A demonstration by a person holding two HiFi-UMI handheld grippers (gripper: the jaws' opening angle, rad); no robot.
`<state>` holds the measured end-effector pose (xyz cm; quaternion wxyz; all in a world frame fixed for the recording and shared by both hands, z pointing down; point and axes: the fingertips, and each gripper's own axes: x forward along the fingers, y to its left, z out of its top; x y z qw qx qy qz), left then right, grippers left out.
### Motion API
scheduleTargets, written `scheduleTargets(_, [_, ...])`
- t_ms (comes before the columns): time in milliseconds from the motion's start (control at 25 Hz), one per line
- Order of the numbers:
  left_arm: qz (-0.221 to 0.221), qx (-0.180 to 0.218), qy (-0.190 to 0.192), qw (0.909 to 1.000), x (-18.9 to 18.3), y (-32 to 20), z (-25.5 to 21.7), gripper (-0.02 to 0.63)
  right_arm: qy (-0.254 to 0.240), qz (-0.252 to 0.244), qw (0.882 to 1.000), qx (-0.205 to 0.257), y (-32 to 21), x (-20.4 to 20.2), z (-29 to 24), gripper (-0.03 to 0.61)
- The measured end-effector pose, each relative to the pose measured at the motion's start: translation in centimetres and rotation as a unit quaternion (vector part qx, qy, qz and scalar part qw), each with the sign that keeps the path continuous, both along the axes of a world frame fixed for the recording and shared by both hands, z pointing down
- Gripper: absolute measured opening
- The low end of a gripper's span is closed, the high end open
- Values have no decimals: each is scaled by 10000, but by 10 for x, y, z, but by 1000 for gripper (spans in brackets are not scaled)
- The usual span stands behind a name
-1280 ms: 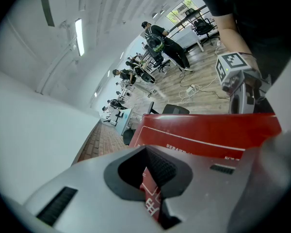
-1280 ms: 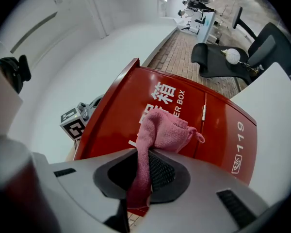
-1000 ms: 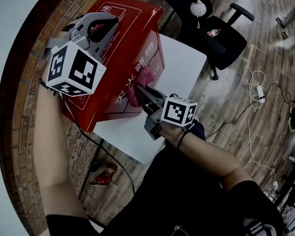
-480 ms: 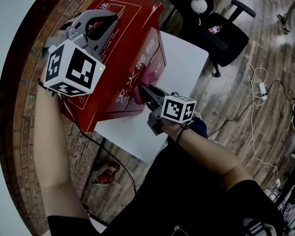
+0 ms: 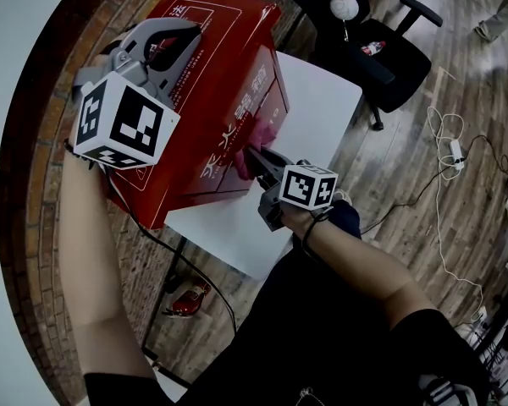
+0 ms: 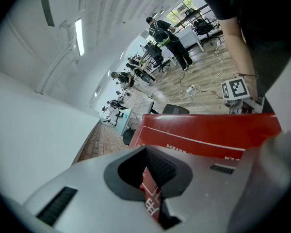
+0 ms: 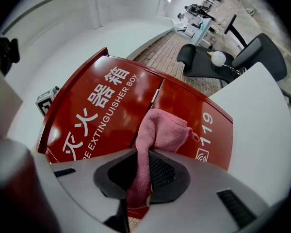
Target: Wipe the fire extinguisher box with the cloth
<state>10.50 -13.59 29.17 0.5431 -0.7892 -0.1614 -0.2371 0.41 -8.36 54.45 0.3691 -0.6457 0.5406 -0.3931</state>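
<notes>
A red fire extinguisher box (image 5: 212, 100) with white lettering stands on a white table (image 5: 317, 108). My left gripper (image 5: 184, 34) rests shut on the box's top, with nothing between its jaws; in the left gripper view the jaws (image 6: 153, 178) meet over the red top (image 6: 208, 135). My right gripper (image 5: 256, 155) is shut on a pink cloth (image 5: 258, 134), and the cloth lies against the box's front face. In the right gripper view the cloth (image 7: 160, 135) sticks out of the jaws (image 7: 143, 178), bunched on the red front (image 7: 102, 110) near the seam between its two doors.
A black office chair (image 5: 381, 57) with a white ball (image 5: 345, 7) on it stands behind the table. Cables and a power strip (image 5: 449, 155) lie on the wooden floor at right. A red toy car (image 5: 186, 299) sits under the table's near edge.
My right gripper has slid down the box's front face with the cloth in it. The left gripper has stayed on the box's top.
</notes>
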Motion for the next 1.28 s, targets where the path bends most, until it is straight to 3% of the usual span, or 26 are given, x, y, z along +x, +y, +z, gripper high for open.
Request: scheduleTargets(1280, [-7, -3, 15, 10000, 0, -1, 0, 17, -235, -106, 9976, -636, 0, -1, 95, 64])
